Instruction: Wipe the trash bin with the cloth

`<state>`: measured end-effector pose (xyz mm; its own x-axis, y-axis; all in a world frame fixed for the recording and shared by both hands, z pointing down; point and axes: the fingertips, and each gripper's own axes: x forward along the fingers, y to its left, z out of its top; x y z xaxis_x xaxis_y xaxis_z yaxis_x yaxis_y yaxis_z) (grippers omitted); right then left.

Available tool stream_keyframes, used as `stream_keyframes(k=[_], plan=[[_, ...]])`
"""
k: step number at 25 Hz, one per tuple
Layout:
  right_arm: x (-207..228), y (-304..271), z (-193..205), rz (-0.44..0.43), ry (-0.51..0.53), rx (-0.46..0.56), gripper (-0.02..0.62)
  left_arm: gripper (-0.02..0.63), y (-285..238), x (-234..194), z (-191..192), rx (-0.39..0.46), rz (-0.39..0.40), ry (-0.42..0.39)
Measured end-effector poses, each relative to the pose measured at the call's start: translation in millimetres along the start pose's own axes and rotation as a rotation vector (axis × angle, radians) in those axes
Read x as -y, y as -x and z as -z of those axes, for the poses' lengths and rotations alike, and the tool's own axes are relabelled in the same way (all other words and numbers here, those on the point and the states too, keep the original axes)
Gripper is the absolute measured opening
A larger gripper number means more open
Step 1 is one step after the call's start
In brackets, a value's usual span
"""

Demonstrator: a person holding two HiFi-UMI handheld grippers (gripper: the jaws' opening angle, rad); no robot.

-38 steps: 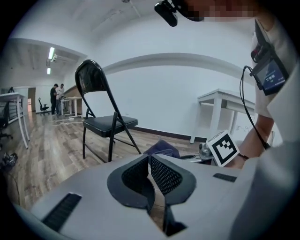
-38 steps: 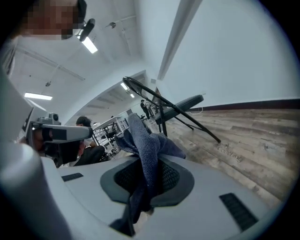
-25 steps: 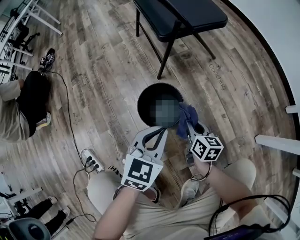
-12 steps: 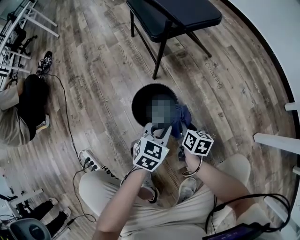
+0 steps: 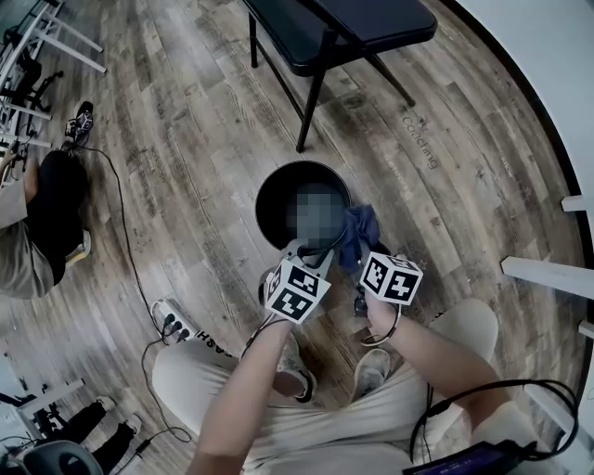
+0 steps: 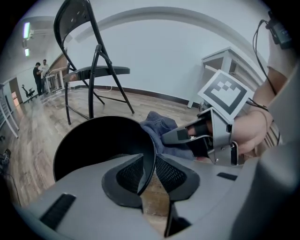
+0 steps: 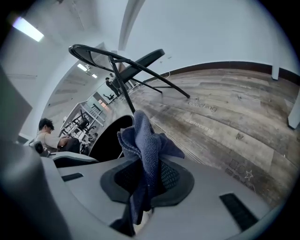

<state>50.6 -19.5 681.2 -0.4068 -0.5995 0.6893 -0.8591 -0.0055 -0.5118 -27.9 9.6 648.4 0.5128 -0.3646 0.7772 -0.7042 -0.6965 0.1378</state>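
At rim of trash bin (image 5: 269,209), left tongs (image 6: 149,164), half-spread and just opening, straddle its wall. Right tongs (image 7: 147,176) pinch the cloth (image 7: 143,140) beside it.

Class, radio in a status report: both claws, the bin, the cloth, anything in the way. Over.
Left claw just opening, bin rim between its jaws. Right claw shut on cloth beside the rim. Chair beyond, clear of bin.

I see the round black plastic trash bin (image 5: 264,206) standing upright, mouth open. The crumpled blue woven cloth (image 5: 361,228) sits bunched just beside its rim, pinched in the right gripper (image 7: 146,176).
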Motion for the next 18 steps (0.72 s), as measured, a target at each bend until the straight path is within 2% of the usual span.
stream_keyframes(k=[2,4,10,14,18], plan=[[6.7,-1.0,9.8,0.017,-0.034,-0.024,0.06,0.083,-2.0,-1.2,4.9,-0.014,0.005,0.005],[7.1,-2.1,15.4,-0.004,-0.073,-0.025,0.06,0.089,-2.6,-2.3,5.7,-0.02,0.005,0.009],[-18.0,-3.4,5.3,-0.112,-0.072,0.03,0.06,0.095,-10.3,3.1,9.7,-0.048,0.016,-0.074],[-18.7,-7.8,8.9,-0.131,-0.108,0.024,0.06,0.089,-16.5,7.2,20.9,-0.1,0.023,-0.144],[-17.6,-13.5,9.1,-0.134,-0.141,0.026,0.06,0.052,-15.1,4.4,19.7,-0.098,0.009,-0.154]])
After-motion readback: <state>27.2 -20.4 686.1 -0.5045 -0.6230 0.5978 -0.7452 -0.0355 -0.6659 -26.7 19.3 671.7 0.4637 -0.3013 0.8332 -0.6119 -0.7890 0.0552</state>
